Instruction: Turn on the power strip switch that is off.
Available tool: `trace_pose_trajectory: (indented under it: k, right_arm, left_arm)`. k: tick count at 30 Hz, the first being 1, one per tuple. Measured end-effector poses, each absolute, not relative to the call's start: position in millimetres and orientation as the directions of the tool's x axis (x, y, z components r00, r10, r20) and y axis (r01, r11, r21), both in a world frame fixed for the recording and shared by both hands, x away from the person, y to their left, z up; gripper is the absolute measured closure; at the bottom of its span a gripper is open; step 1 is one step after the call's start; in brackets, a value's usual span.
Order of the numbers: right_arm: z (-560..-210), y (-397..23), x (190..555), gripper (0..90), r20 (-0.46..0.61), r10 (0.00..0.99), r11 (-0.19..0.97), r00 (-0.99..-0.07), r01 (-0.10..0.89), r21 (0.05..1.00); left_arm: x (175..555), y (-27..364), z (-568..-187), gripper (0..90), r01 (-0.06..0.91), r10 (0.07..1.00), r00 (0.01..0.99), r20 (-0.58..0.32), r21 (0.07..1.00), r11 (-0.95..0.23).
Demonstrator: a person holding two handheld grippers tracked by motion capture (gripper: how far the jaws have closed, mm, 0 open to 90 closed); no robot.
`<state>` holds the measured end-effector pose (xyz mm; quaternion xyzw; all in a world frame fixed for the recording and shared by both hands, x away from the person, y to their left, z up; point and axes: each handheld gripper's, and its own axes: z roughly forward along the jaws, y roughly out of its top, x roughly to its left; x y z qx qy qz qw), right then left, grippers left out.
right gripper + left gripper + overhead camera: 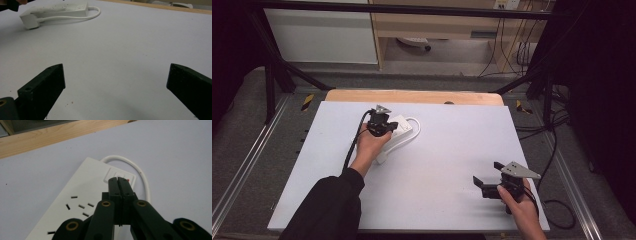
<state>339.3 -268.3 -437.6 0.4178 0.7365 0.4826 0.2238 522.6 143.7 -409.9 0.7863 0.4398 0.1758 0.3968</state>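
Observation:
A white power strip (82, 187) lies on the white table top, its cable (140, 170) curling round the far end. My left gripper (118, 179) is shut with nothing between its jaws; the closed tips sit at the strip's rocker switch (130, 178), which bears a red mark. In the high view the left gripper (384, 126) hangs over the strip (402, 124) at the table's back left. My right gripper (487, 173) stands open and holds nothing near the front right corner. Its view looks past the right gripper (115, 82) to the strip (62, 11) and its plug (30, 21).
The white board (437, 165) rests on a wooden table whose edge (412, 96) shows at the back. A black frame, cables and a cabinet stand beyond it. The strip's plug (381, 157) lies beside the left hand.

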Motion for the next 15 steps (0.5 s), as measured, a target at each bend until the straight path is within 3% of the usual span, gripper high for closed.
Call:
trace_pose_trajectory:
  k: [15]
  right_arm:
    - [-437.7, -268.7, 339.2, 2.4, 0.074, 0.831, 0.185, -0.551, 0.399, 0.898]
  left_arm:
    - [525.3, 142.5, -417.3, 90.0, 0.583, 0.833, 0.551, -0.053, 0.739, -0.339]
